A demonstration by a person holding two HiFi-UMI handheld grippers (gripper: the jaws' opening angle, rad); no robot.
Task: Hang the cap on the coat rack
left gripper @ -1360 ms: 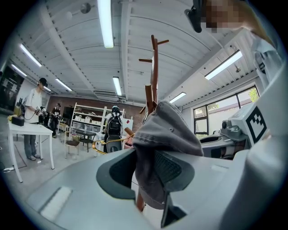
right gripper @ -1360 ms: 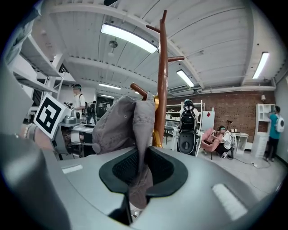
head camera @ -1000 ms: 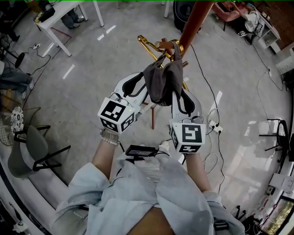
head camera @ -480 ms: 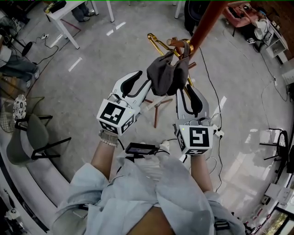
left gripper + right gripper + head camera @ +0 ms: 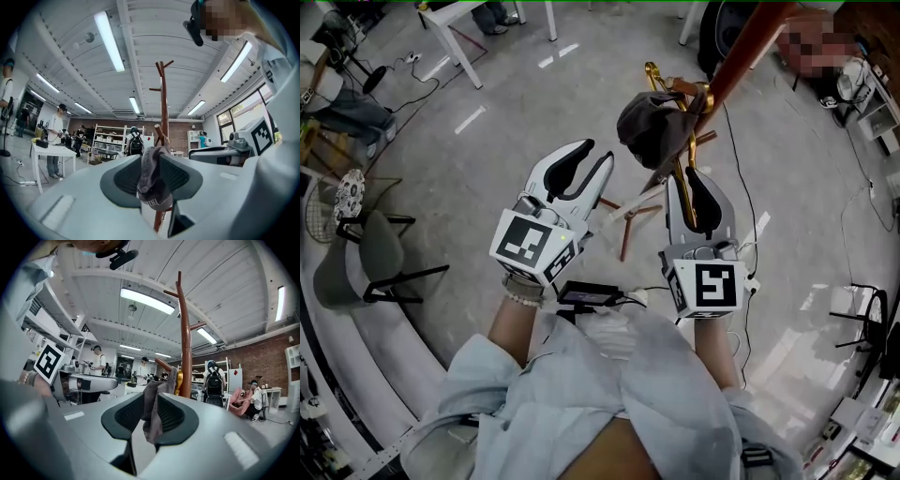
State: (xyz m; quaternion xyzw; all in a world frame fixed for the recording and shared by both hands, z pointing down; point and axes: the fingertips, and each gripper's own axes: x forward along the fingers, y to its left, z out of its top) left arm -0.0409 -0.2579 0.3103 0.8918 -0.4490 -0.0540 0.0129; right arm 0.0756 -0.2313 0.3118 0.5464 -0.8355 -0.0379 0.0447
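A dark grey cap (image 5: 649,129) hangs over a peg of the reddish-brown coat rack (image 5: 741,56). In the right gripper view its cloth (image 5: 152,411) drops from the peg straight down between the two pads. My right gripper (image 5: 682,183) is just below the cap, jaws closed on its lower edge. To the left of the cap, with floor showing between them, my left gripper (image 5: 589,161) is open and holds nothing. From the left gripper view the cap (image 5: 153,180) and the rack pole (image 5: 164,108) lie ahead, in line with the jaw gap.
A gold hanger (image 5: 682,141) hangs on the rack beside the cap and runs down past my right gripper. The rack's feet (image 5: 623,225) spread on the floor below. A white table (image 5: 464,28) stands far left, a grey chair (image 5: 370,267) at left. Cables (image 5: 748,202) run right.
The cap has gone up and right onto the peg and now hangs bunched there. My left gripper has come away from it. The right gripper followed the cap.
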